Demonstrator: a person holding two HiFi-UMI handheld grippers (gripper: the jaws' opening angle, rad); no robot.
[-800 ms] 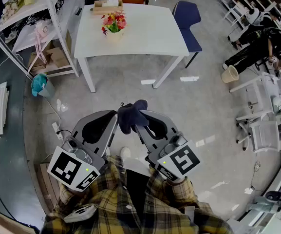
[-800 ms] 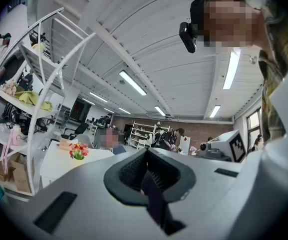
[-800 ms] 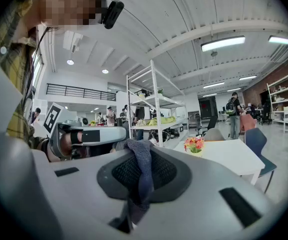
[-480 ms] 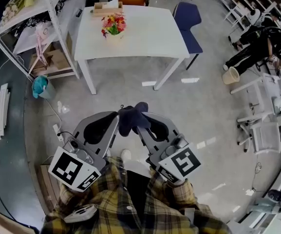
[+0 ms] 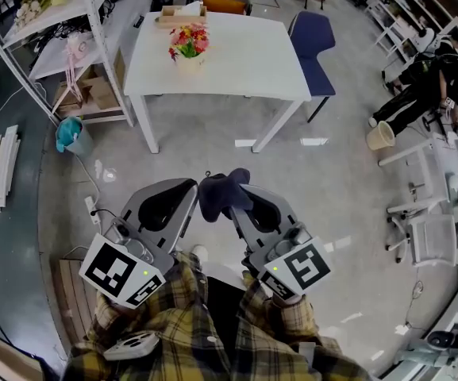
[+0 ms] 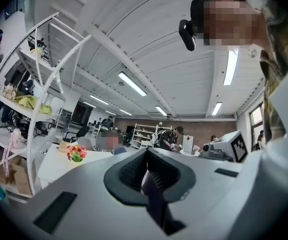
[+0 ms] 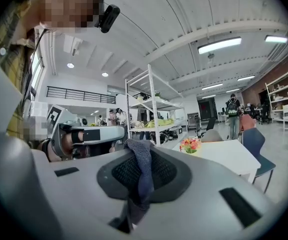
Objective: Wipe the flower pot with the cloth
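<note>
Carrying the cloth [image 5: 221, 193] toward the flower pot [image 5: 187, 59]; no wiping begun yet.

Gripping the dark blue cloth in the right tool [image 7: 140, 176], jaws pinched on a fold draped over the pads. Keeping the left tool [image 6: 148, 179] fully closed, apparently nipping an edge of the same cloth. Holding both tools level, tips together, above bare floor and well apart from the pot, set with its bright flowers toward the far left part of the white table [image 5: 244, 70], near a wooden box [image 5: 179, 12]. Next, probably: walk up to the table, then press the cloth against the pot's side without tipping it. Worth minding: metal shelving [image 5: 94, 22] just beside the table's left end, a blue chair [image 5: 312, 42] at its right. Nothing on the floor between here and the table's near edge.
</note>
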